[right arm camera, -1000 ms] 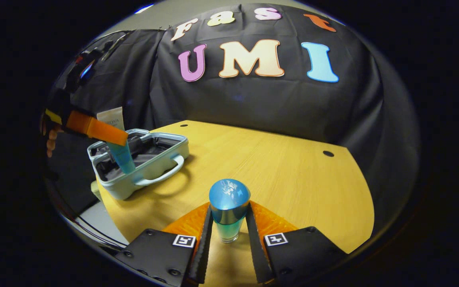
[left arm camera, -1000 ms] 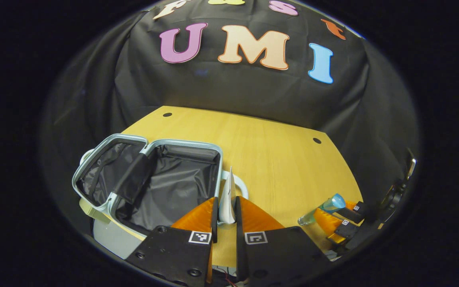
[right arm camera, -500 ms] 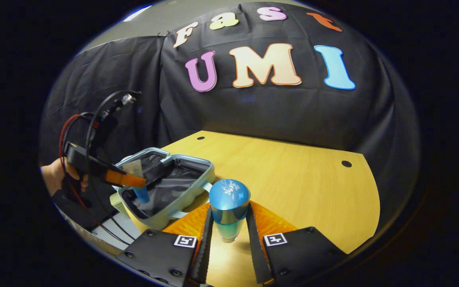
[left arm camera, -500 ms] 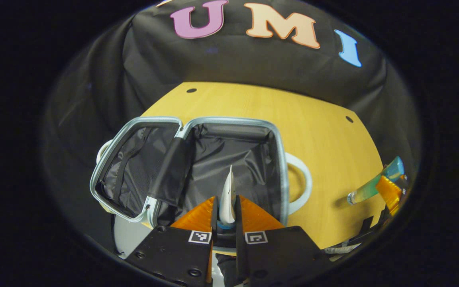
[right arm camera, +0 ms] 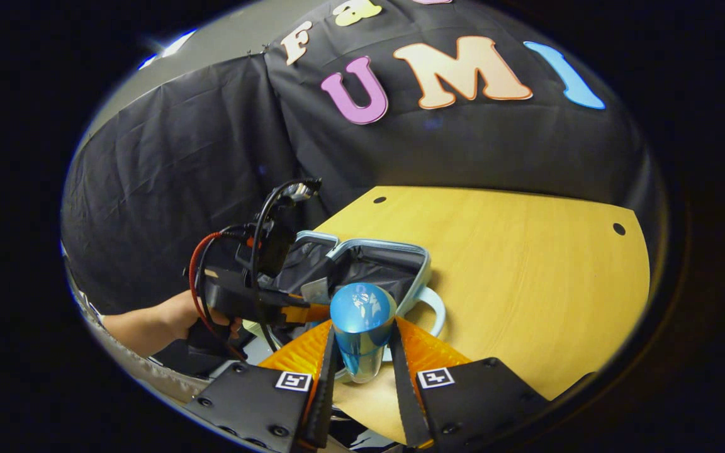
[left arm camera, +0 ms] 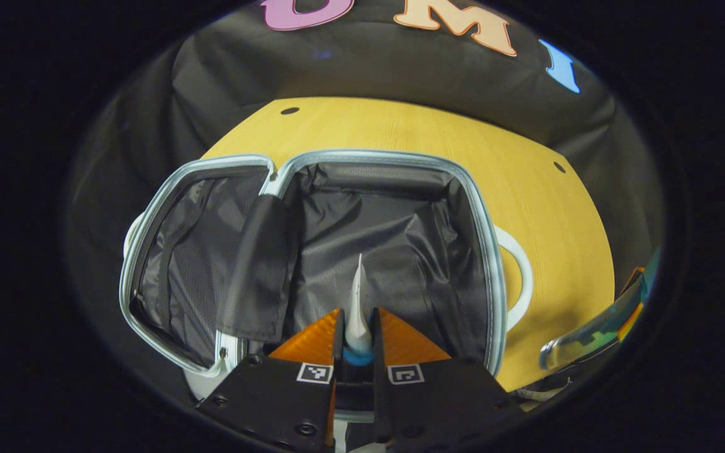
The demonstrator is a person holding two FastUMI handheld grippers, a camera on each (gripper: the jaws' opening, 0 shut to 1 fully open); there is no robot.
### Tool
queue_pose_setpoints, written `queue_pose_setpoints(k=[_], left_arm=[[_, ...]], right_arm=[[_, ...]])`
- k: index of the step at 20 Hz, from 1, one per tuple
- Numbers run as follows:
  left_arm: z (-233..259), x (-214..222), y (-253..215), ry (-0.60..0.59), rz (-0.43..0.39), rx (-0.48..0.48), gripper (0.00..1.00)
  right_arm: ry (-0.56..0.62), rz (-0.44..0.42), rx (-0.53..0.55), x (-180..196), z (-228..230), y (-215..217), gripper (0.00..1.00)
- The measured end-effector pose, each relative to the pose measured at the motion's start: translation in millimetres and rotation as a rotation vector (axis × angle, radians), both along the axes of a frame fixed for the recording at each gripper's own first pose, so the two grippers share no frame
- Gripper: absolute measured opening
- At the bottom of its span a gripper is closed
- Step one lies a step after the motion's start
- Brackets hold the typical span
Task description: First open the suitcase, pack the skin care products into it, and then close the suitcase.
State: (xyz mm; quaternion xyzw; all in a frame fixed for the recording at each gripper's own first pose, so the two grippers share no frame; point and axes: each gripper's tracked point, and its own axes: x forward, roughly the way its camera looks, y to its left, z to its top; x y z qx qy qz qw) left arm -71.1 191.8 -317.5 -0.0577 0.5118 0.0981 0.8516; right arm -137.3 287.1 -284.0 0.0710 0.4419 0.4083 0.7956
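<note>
In the left gripper view, your suitcase lies open across the middle of the frame on the table, its lid half at left, the deeper dark-lined half at centre, and a pale handle sticking out to the right. At bottom centre your left gripper pinches a white tube between both fingers, tip pointing up over the deeper half's lining. At the far right edge the bottle shows, tilted. In the right gripper view, at centre left, your hand holds the left gripper over the suitcase, which sits at the middle of the frame. At bottom centre your right gripper is pressed on the bottle with the blue cap, both fingers against its sides, held in front of the suitcase's handle. The table fills the right.
</note>
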Motion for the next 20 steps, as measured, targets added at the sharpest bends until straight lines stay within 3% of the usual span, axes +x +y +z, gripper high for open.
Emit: queue_pose_setpoints(k=[2, 6, 8, 13, 15, 18, 20], left_arm=[[3, 11, 4, -0.038, -0.022, -0.009, 0.24], [40, 34, 6, -0.197, -0.08, -0.01, 1.0], [56, 42, 17, -0.26, -0.074, -0.026, 0.95], [77, 39, 74, -0.309, -0.012, -0.003, 0.96], [77, 30, 101, -0.309, 0.022, 0.011, 0.98], [78, 15, 143, -0.307, 0.085, 0.017, 0.96], [78, 7, 171, -0.31, 0.127, 0.025, 0.96]], right_arm=[[0.027, 0.013, 0.003, -4, -6, 16, 0.47], [0.084, 0.017, -0.017, -12, -27, 42, 0.47], [0.114, 0.027, -0.041, -16, -41, 53, 0.47], [0.211, 0.028, -0.122, -31, -80, 74, 0.5], [0.216, 0.021, -0.159, -31, -92, 80, 0.43], [0.222, -0.028, -0.178, -25, -98, 92, 0.43], [0.197, -0.07, -0.157, -12, -90, 103, 0.5]])
